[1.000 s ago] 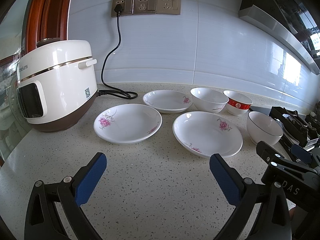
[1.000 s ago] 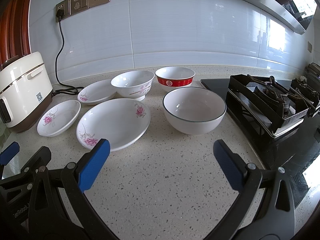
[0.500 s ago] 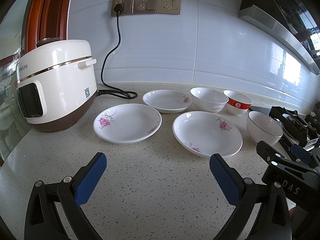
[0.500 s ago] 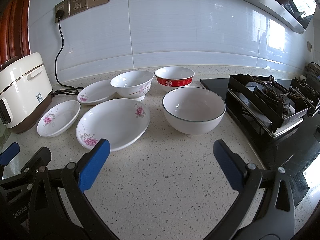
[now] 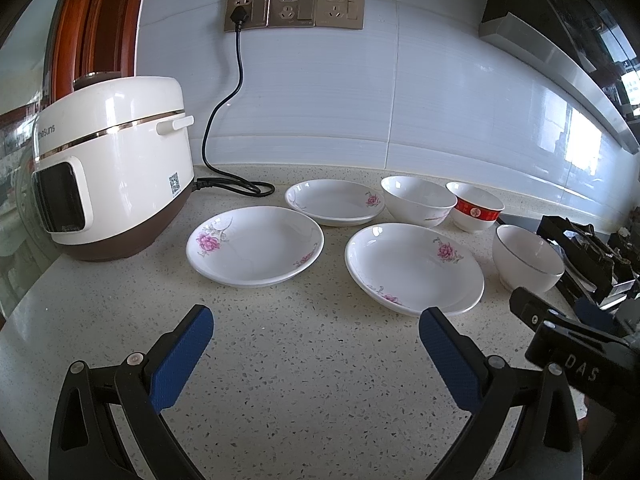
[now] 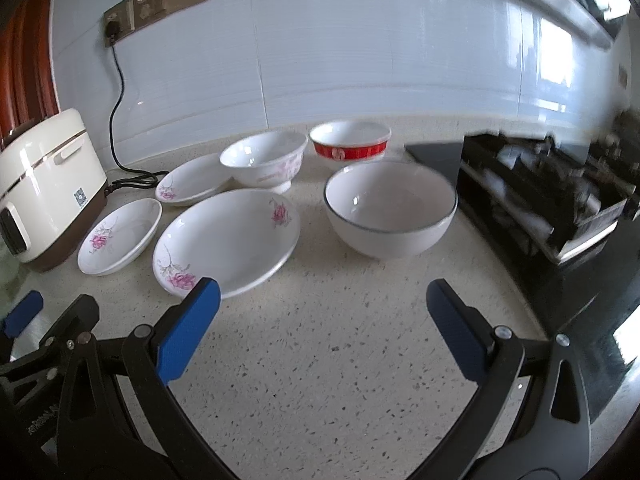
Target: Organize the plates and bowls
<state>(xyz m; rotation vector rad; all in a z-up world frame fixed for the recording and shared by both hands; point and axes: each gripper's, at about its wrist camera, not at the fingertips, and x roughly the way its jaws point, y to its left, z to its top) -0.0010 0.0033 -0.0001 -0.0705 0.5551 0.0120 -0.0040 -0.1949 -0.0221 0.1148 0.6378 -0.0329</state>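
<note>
Motion blur smears the gas stove (image 6: 560, 200) along the right wrist view's edge, its grates indistinct. The rice cooker (image 6: 44, 188) is cut off at that frame's left. In the left wrist view, the large floral plate (image 5: 412, 264) has its near rim hidden behind a blue finger pad (image 5: 444, 344).

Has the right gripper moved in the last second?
Yes. The right gripper has moved forward and tilted; the dark-rimmed bowl and cooktop now sit closer and slanted.
</note>
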